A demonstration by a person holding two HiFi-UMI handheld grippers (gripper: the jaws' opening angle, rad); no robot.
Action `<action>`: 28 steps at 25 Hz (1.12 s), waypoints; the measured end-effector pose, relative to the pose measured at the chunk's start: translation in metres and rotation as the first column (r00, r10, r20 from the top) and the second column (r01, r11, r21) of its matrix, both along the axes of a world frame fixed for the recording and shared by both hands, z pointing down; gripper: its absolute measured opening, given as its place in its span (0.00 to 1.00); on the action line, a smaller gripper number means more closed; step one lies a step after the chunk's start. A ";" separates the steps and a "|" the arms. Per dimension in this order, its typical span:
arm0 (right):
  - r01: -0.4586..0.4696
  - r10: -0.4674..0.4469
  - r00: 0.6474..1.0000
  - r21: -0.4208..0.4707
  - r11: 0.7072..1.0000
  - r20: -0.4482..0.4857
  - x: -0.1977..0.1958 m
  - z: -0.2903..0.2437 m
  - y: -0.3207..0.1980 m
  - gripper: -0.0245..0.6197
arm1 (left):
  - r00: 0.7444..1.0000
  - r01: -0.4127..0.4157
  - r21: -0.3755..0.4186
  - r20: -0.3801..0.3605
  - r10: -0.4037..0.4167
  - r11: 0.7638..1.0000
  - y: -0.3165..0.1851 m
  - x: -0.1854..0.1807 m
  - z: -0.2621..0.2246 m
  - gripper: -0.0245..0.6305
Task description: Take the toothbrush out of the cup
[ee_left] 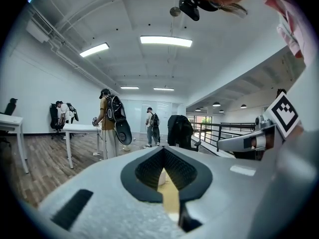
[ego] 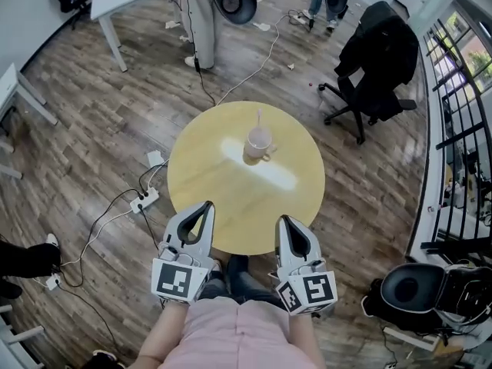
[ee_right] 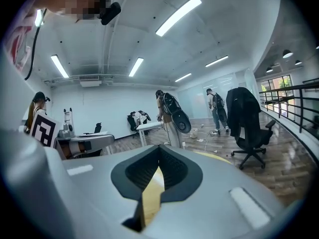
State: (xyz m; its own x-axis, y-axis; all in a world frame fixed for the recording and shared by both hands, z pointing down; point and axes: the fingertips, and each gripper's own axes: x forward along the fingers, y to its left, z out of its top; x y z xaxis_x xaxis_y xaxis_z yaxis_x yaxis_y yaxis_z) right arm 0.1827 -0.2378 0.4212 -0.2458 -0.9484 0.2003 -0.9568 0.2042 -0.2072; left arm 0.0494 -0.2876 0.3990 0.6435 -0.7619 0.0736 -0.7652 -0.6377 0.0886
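A pale pink cup (ego: 259,143) stands a little beyond the middle of the round yellow table (ego: 207,167), with a thin toothbrush (ego: 259,118) upright in it. Both grippers hover at the table's near edge, well short of the cup. My left gripper (ego: 207,204) has its tips together and nothing between them. My right gripper (ego: 283,218) is shut and empty too. In the left gripper view the left gripper (ee_left: 162,149) shows its jaws meeting over a strip of yellow tabletop. The right gripper (ee_right: 159,147) looks the same in its own view.
A black office chair (ego: 377,60) stands beyond the table at the right. A power strip (ego: 144,200) and cables lie on the wood floor at the left. A white desk (ego: 115,6) and standing people are farther back. A railing (ego: 453,129) and a black bin (ego: 411,287) line the right side.
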 end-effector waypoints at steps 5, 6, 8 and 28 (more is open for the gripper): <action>0.050 -0.050 0.999 0.014 0.999 -0.013 0.029 -0.001 -0.050 0.04 | 0.999 0.035 0.030 -0.016 -0.034 0.999 -0.042 0.029 -0.005 0.03; 0.062 -0.062 0.998 0.017 0.998 -0.017 0.032 -0.001 -0.058 0.04 | 0.999 0.036 0.032 -0.011 -0.035 0.999 -0.048 0.034 -0.004 0.03; 0.078 -0.078 0.997 0.025 0.997 -0.023 0.037 -0.002 -0.075 0.04 | 0.999 0.038 0.034 0.000 -0.038 0.999 -0.059 0.042 0.000 0.03; 0.181 -0.208 0.974 -0.246 0.952 -0.085 0.035 0.121 -0.271 0.22 | 1.000 0.026 -0.077 -0.003 -0.026 0.997 -0.179 0.070 0.053 0.03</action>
State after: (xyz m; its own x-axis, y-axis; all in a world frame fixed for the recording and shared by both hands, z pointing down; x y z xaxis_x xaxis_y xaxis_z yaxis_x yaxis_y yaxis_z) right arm 0.2174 -0.5088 0.5420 -0.3852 -0.8070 0.4476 -0.9226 0.3467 -0.1690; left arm 0.1197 -0.4667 0.4520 0.6242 -0.7704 0.1303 -0.7808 -0.6089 0.1402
